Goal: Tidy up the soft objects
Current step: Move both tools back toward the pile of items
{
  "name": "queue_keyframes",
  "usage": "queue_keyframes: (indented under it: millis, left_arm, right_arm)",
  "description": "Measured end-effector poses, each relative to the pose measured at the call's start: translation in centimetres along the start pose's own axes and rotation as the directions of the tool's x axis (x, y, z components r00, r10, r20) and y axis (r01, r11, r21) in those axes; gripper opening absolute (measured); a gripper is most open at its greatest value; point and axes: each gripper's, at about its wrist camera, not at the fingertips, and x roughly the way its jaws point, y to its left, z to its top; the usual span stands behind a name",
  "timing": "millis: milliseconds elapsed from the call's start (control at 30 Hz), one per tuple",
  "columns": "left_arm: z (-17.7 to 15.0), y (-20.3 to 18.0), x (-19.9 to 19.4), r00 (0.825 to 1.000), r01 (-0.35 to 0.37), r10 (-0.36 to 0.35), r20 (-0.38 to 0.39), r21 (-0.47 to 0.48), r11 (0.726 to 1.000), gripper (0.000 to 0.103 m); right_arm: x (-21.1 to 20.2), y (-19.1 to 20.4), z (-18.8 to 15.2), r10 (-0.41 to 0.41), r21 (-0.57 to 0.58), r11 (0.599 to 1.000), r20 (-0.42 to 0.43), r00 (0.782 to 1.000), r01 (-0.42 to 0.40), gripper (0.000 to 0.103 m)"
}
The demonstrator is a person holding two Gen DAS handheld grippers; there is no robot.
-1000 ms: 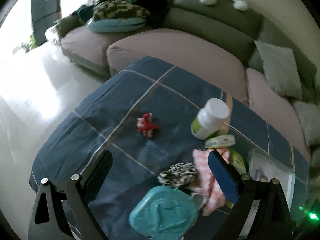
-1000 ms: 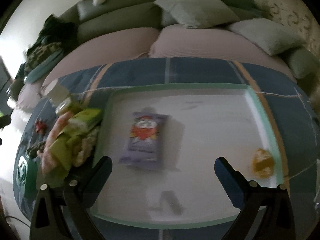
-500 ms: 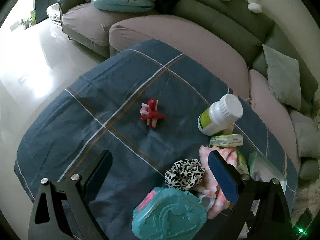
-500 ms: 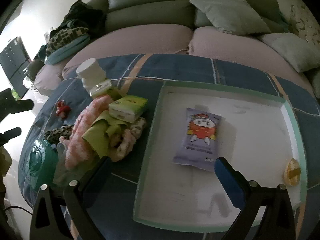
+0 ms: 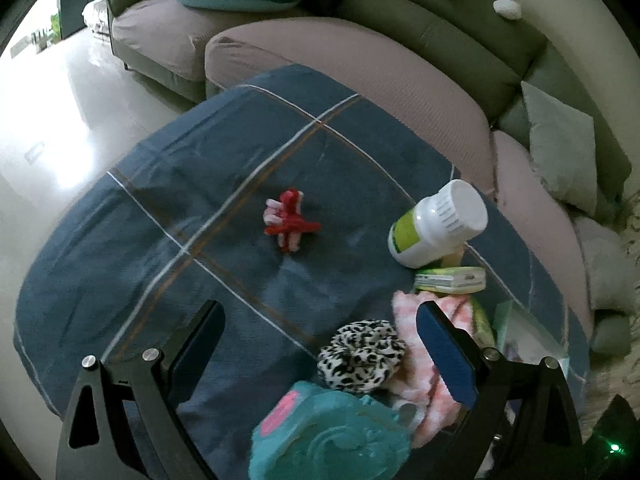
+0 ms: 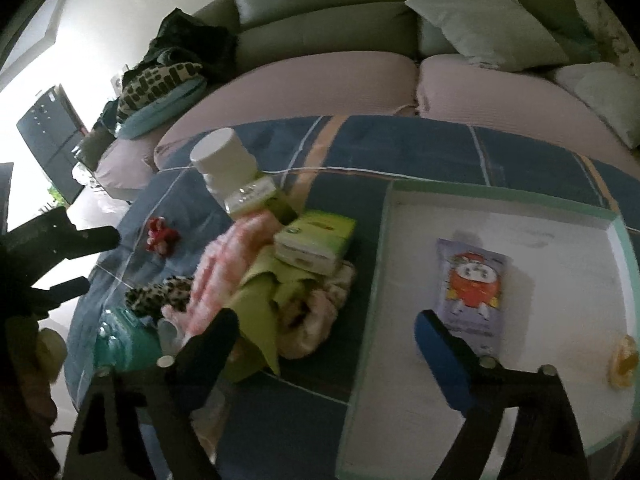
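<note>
A small red and pink knot toy (image 5: 290, 222) lies alone on the blue plaid cloth; it also shows in the right wrist view (image 6: 160, 236). A leopard scrunchie (image 5: 360, 356) lies by a pink fuzzy cloth (image 5: 430, 368) and a green cloth (image 6: 260, 312) in a pile. My left gripper (image 5: 316, 332) is open and empty, above the cloth short of the knot toy. My right gripper (image 6: 324, 334) is open and empty, over the gap between the pile and a white tray (image 6: 400, 320) that holds a purple snack packet (image 6: 470, 284).
A white bottle (image 5: 438, 224), a green tissue pack (image 6: 314, 240) and a teal plastic case (image 5: 332, 436) sit in or by the pile. A yellow item (image 6: 622, 360) lies at the tray's right side. A sofa (image 5: 360, 56) with cushions runs behind the table.
The right gripper has swung left, from over the tray to its left edge by the pile. The left gripper's view has drawn slightly closer to the cloth.
</note>
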Motion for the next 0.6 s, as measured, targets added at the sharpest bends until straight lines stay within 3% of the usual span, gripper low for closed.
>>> queue_keyframes:
  millis: [267, 533, 600]
  left_arm:
    - [0.0, -0.2, 0.9, 0.999, 0.025, -0.025, -0.029, -0.008, 1.000, 0.097]
    - [0.0, -1.0, 1.9, 0.999, 0.015, -0.014, -0.048, 0.007, 1.000, 0.097]
    - [0.0, -1.0, 1.9, 0.999, 0.011, -0.011, -0.049, 0.007, 1.000, 0.097]
  right_arm:
    - [1.5, 2.3, 0.1, 0.026, -0.053, 0.998, -0.019, 0.999, -0.027, 0.071]
    - [2.0, 1.4, 0.1, -0.005, -0.042, 0.999, -0.024, 1.000, 0.004, 0.043]
    - [2.0, 1.3, 0.2, -0.005, -0.042, 0.999, -0.024, 1.000, 0.004, 0.043]
